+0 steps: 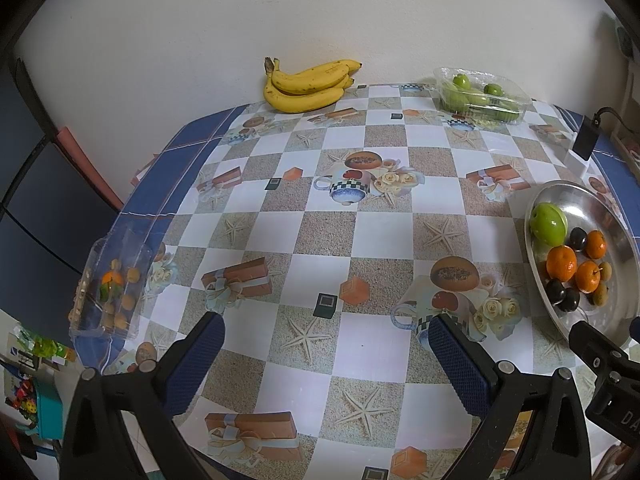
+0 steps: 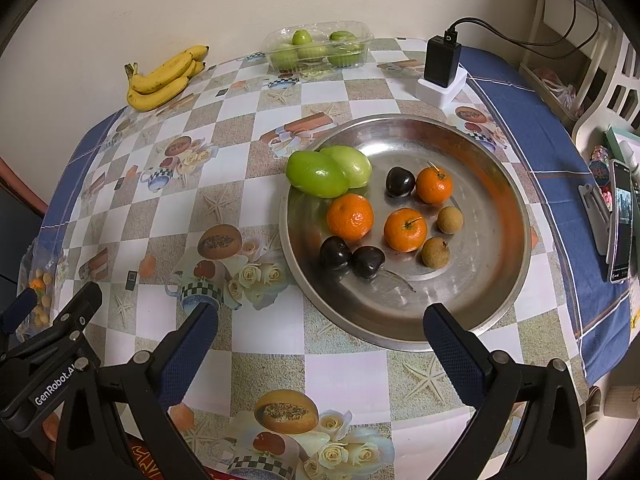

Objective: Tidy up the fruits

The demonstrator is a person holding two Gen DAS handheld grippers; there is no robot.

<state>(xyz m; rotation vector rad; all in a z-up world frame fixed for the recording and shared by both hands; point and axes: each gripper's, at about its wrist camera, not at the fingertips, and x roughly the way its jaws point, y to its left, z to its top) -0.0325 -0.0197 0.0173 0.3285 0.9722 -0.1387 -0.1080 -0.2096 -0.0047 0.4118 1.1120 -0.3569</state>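
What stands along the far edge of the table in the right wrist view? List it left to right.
Banana bunch → clear plastic tub of green fruit → black charger on its white block.

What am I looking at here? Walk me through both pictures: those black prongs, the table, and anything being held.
Each picture comes from a camera on a hand-held gripper, looking along its two fingers. The left gripper and right gripper are both open and hold nothing. Below is a table under a patterned tablecloth. On it sit a metal tray with three tangerines, green fruits, dark fruits and two small brown ones, a bunch of bananas, a clear box of green fruit, another clear box at the left edge, and a black charger.
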